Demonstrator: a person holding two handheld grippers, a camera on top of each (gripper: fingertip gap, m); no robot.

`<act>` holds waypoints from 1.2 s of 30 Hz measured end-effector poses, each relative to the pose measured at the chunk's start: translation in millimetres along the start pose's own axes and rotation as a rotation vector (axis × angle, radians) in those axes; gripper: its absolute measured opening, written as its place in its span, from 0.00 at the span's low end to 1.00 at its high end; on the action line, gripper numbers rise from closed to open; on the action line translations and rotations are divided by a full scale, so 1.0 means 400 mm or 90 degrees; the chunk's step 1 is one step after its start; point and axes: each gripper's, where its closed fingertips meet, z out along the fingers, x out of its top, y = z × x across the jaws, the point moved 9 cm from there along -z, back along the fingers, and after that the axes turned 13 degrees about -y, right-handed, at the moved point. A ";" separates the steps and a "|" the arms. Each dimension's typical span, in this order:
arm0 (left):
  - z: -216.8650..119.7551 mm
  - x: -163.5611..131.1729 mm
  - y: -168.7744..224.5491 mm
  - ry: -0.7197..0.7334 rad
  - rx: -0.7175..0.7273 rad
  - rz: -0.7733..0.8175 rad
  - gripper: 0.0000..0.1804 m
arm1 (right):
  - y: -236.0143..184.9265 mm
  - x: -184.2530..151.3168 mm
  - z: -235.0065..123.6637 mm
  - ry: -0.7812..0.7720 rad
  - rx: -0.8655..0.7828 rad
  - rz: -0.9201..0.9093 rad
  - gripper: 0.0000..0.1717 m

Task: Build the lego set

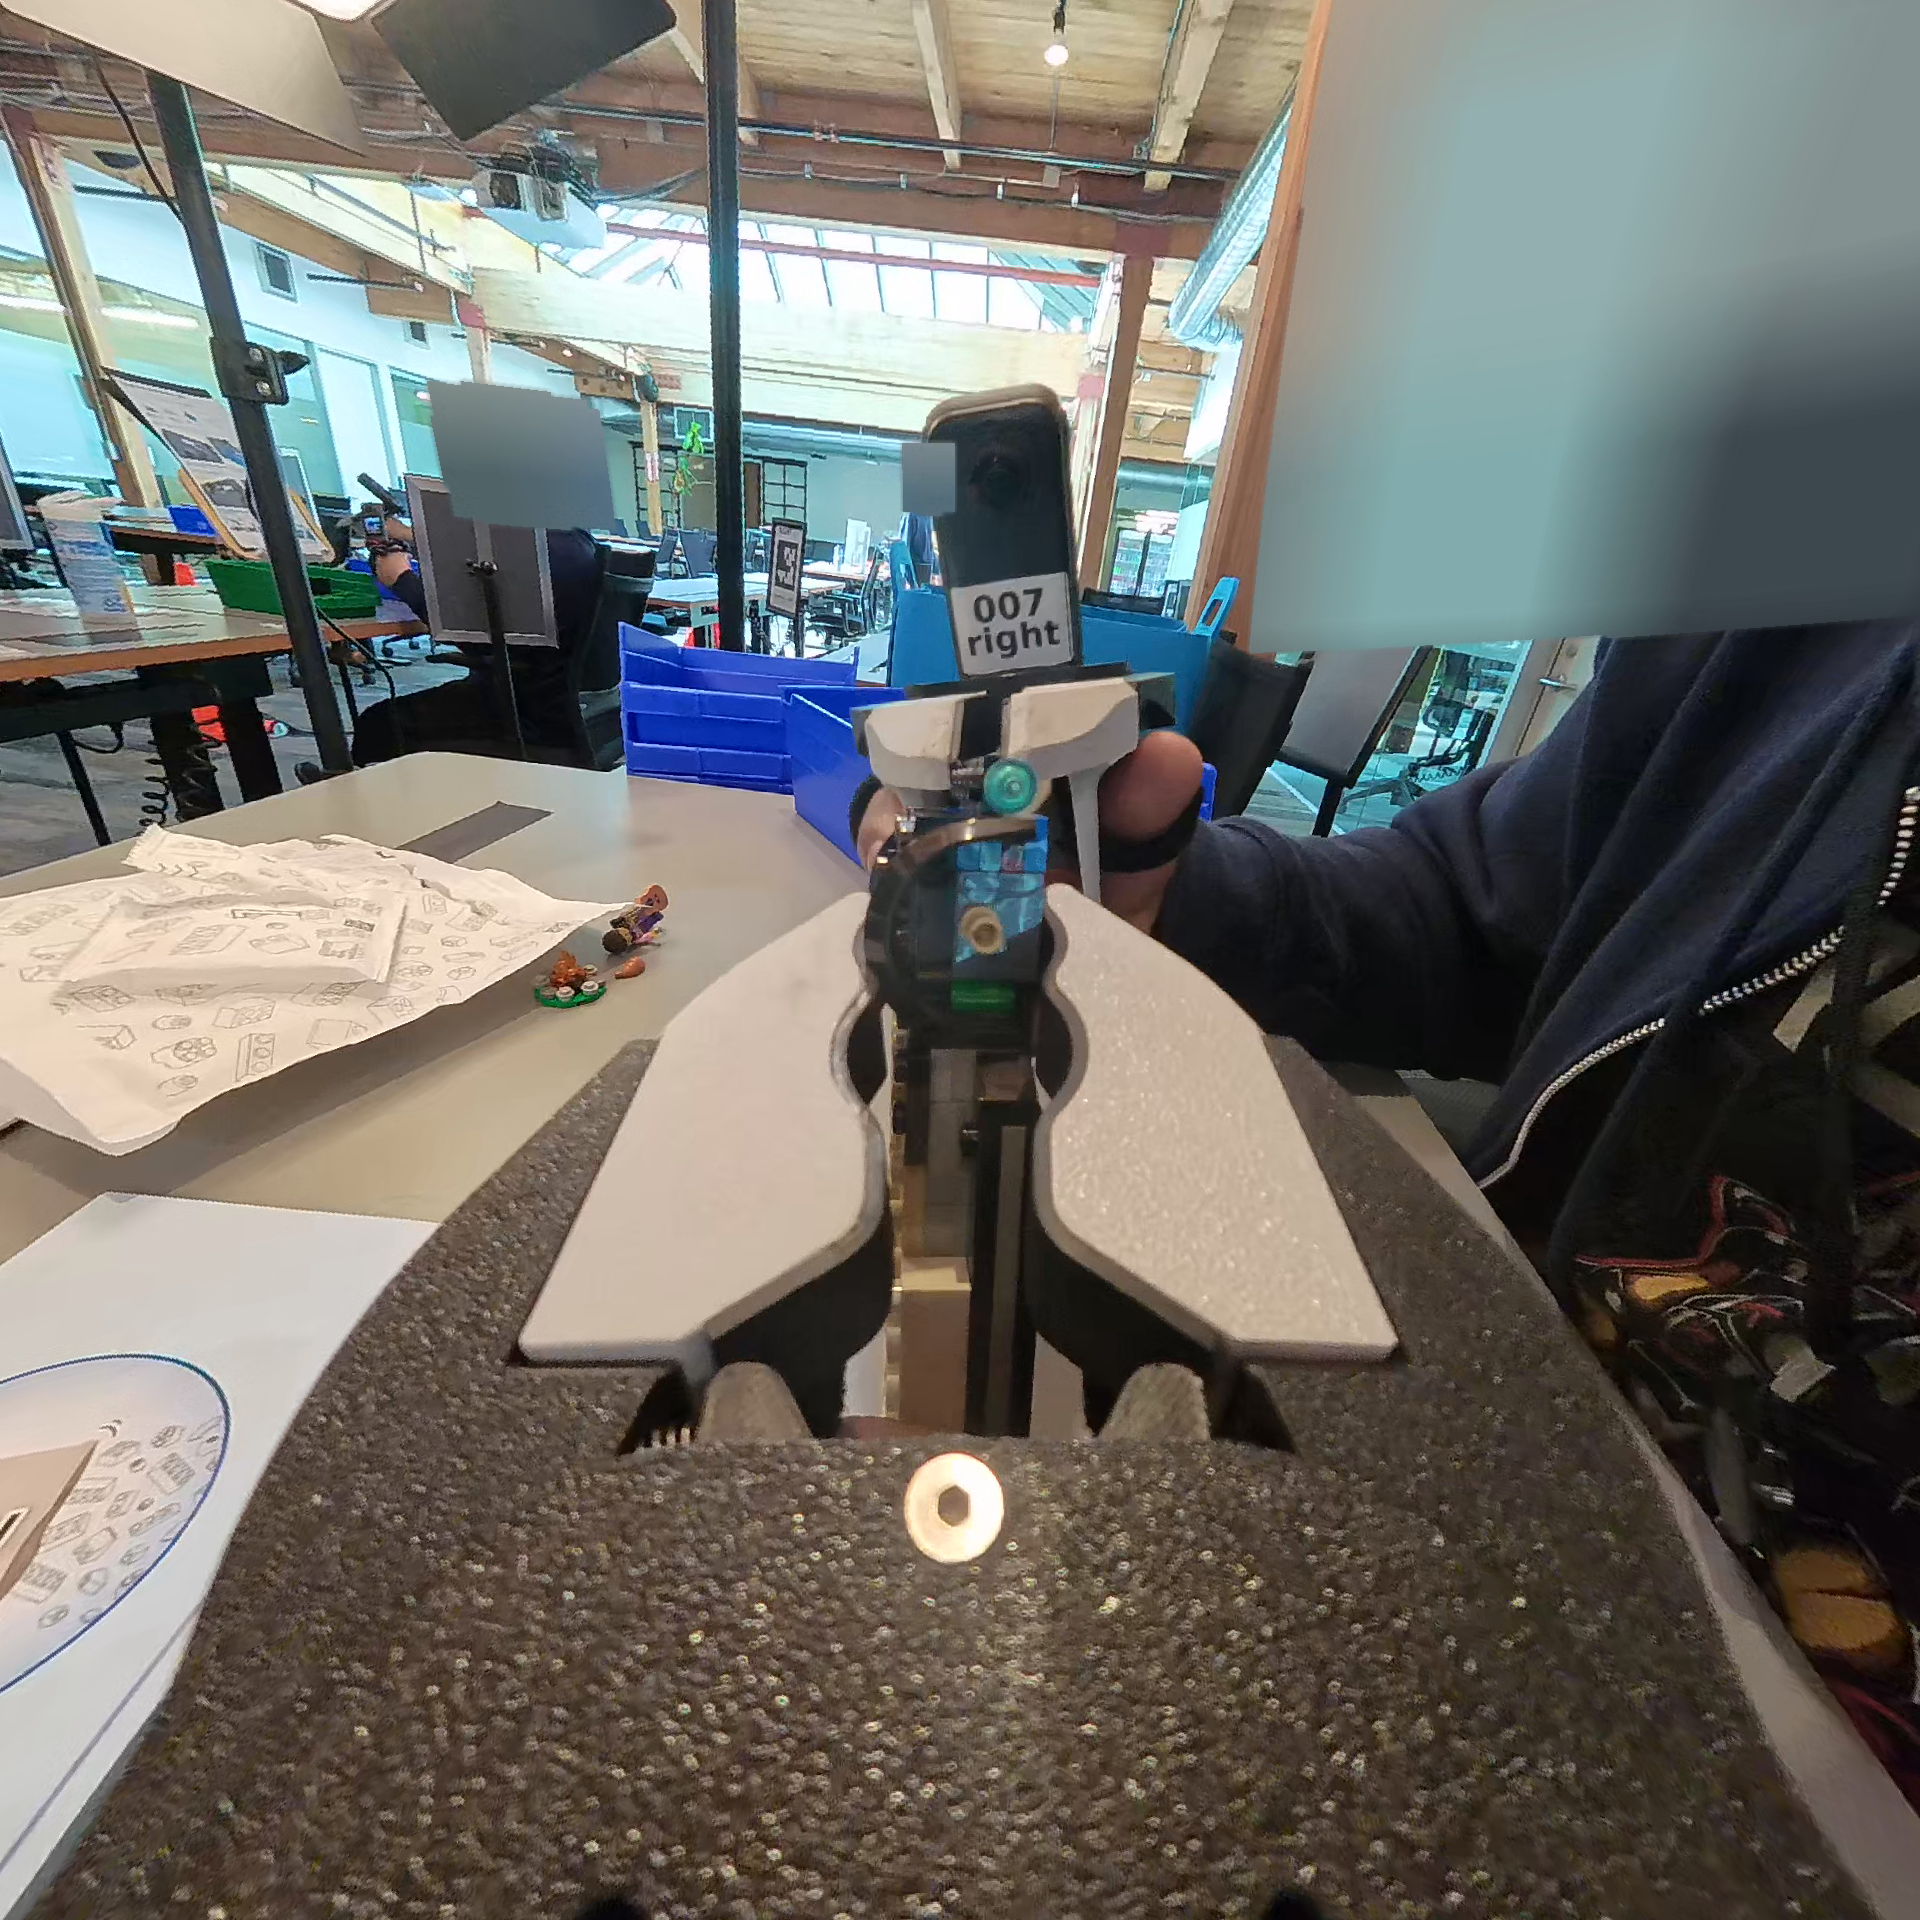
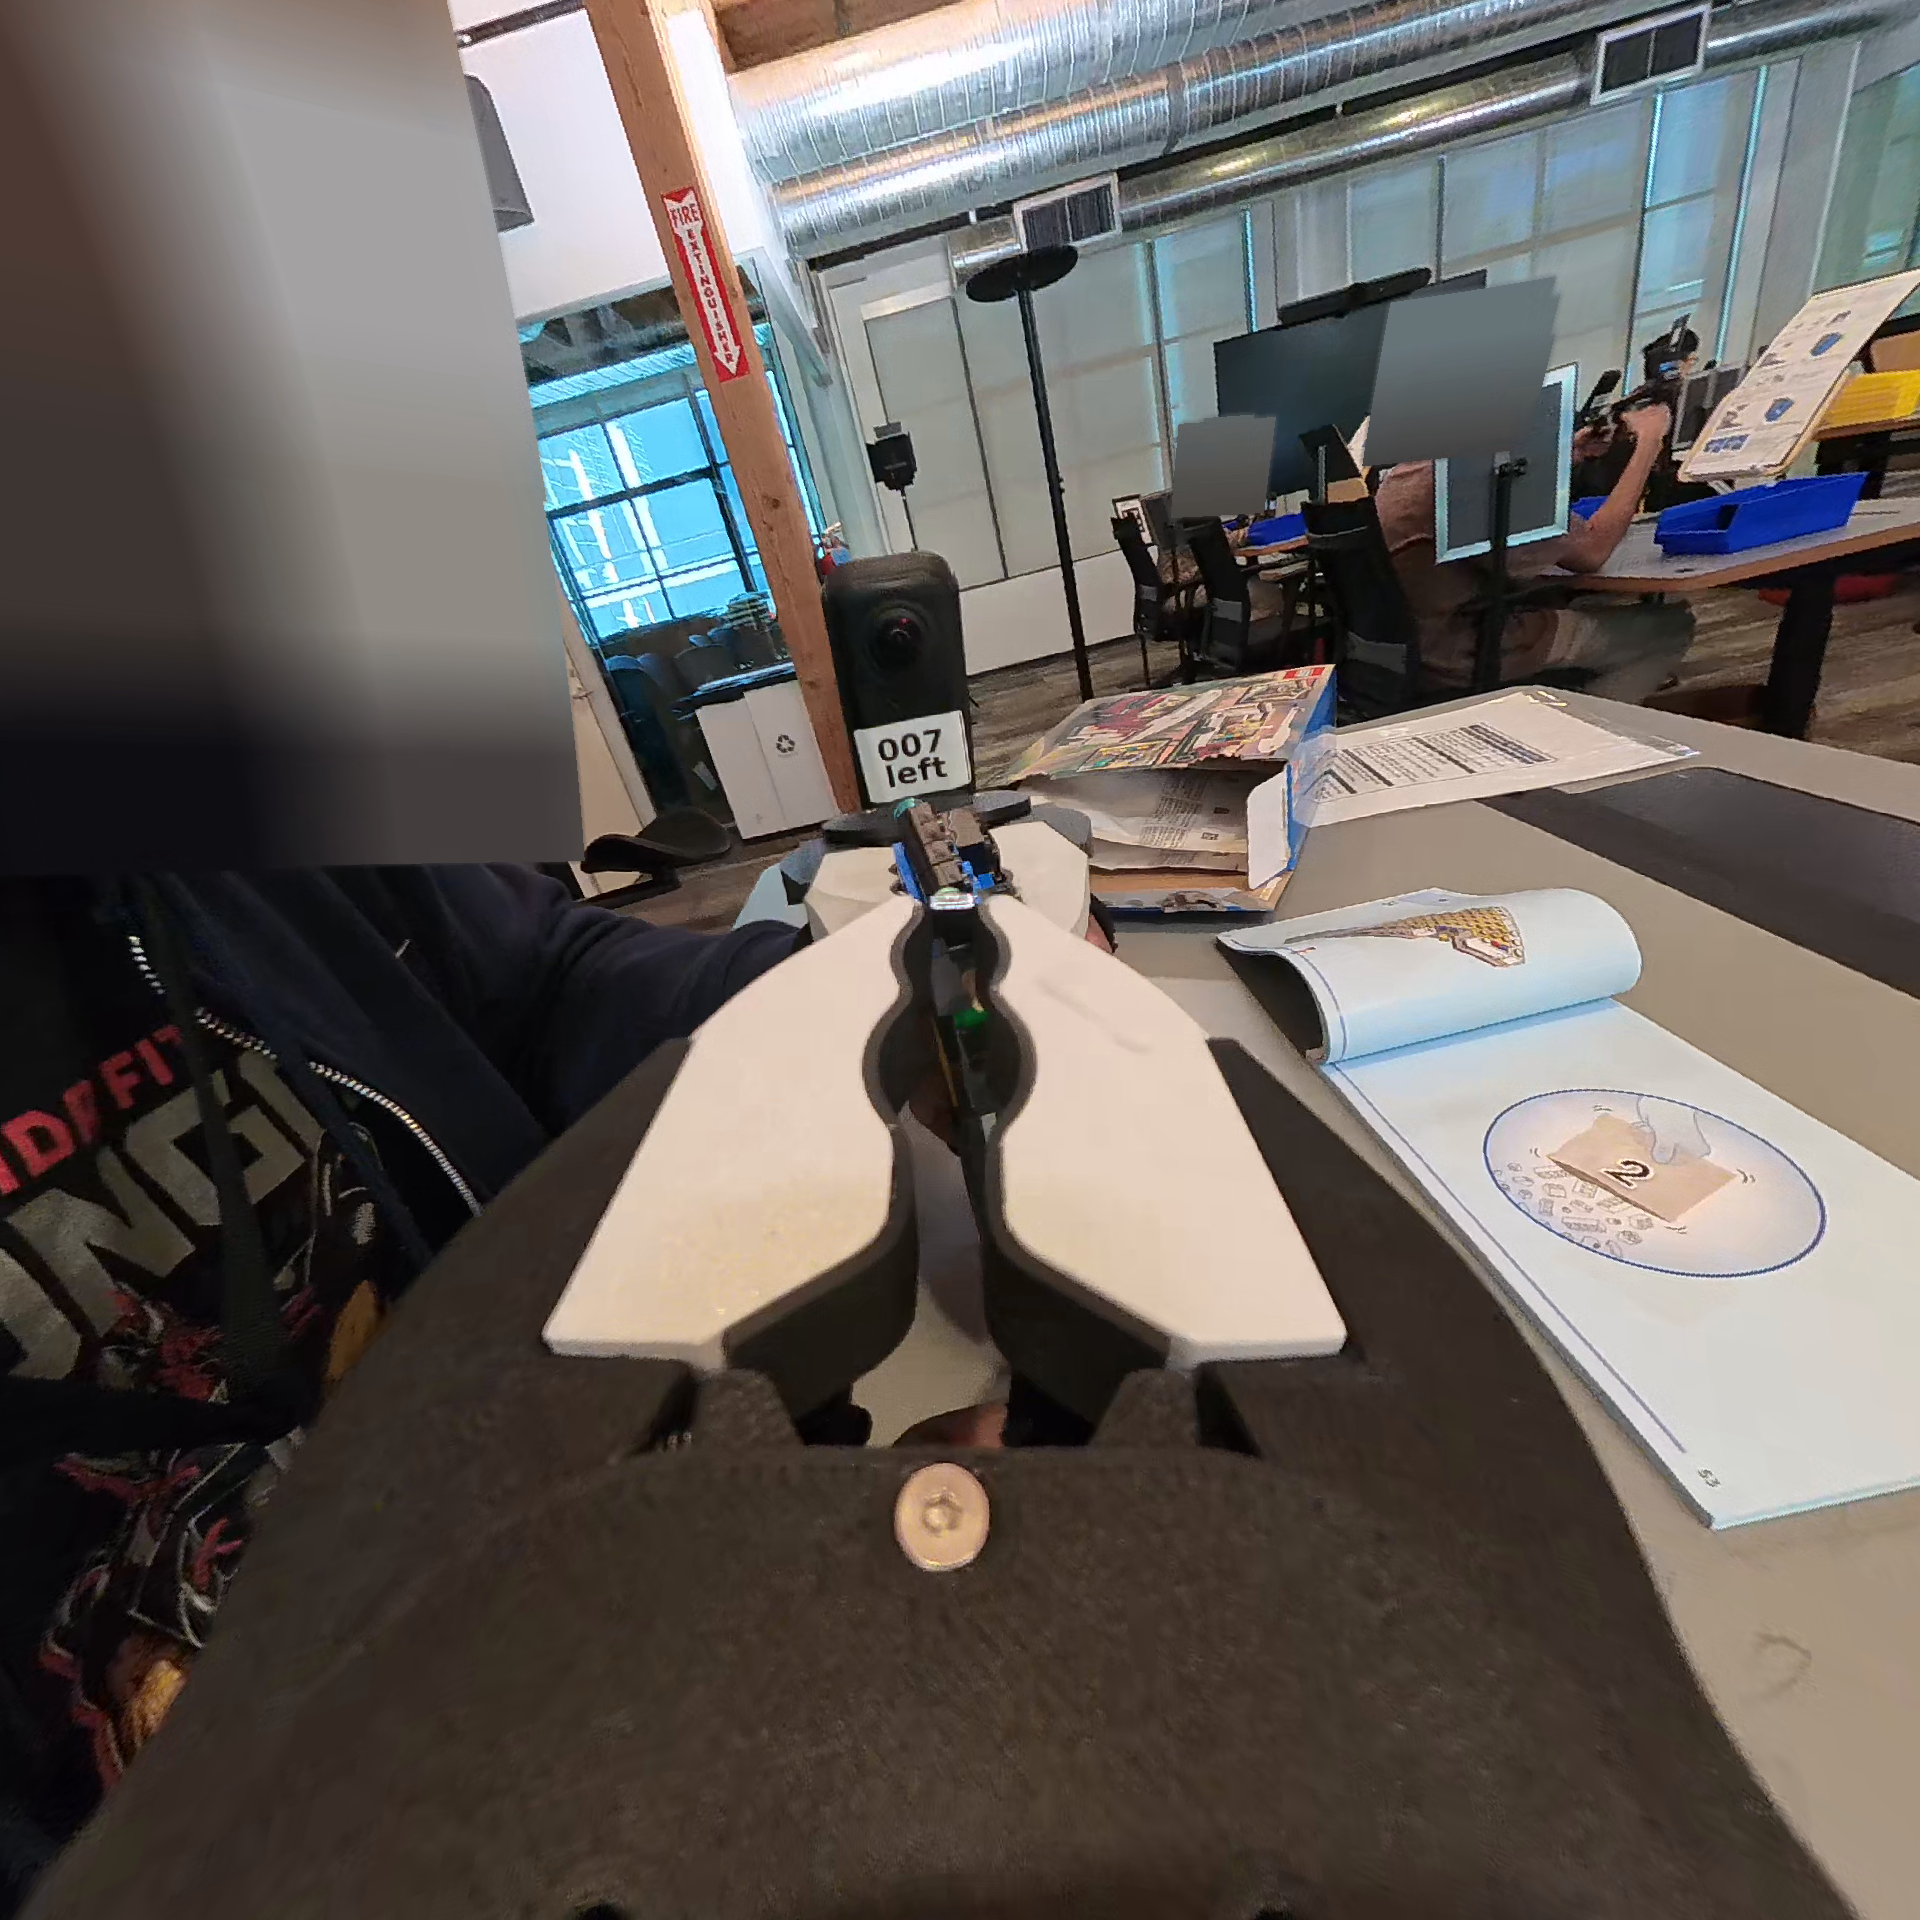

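The left gripper [image 1: 961, 966] is closed on a small brick-built model [image 1: 977, 914], dark with blue printed panels, a green piece low down and a tan round stud on its face; both pale fingers [image 1: 1174, 1101] press against its sides, and the model stands up between them well above the tabletop [image 1: 644, 821]. The right gripper [image 2: 951, 935] faces the left one and grips the same model [image 2: 940, 852] from the opposite end, its fingers [image 2: 1122, 1091] nearly together on a thin dark part of the build, with a green piece visible in the narrow gap between them. In the left wrist view the right gripper's [image 1: 982, 727] white fingertips clamp the model's top, just above a round teal piece [image 1: 1008, 790], and a hand [image 1: 1148, 821] in a dark sleeve holds that gripper from behind. On the tabletop to the left lie crumpled white paper bags [image 1: 260, 956] printed with brick outlines, and just beside them a small toy figure [image 1: 639, 920] on its side and a little green round base with orange pieces [image 1: 569, 985]. Blue plastic bins [image 1: 717, 707] stand at the far edge. In the right wrist view an open instruction booklet [image 2: 1558, 1143] lies on the tabletop to the right, and beyond it a torn-open toy box [image 2: 1195, 769].
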 end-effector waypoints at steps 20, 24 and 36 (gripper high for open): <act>0.011 -0.017 -0.014 0.044 -0.171 -0.182 0.14 | -0.001 -0.009 0.008 0.038 0.053 0.010 0.04; 0.012 -0.016 -0.014 0.046 -0.174 -0.183 0.13 | 0.000 -0.011 0.011 0.052 0.065 0.028 0.04; 0.016 -0.027 -0.026 0.084 -0.178 -0.231 0.14 | 0.009 -0.025 0.022 0.110 0.039 0.063 0.04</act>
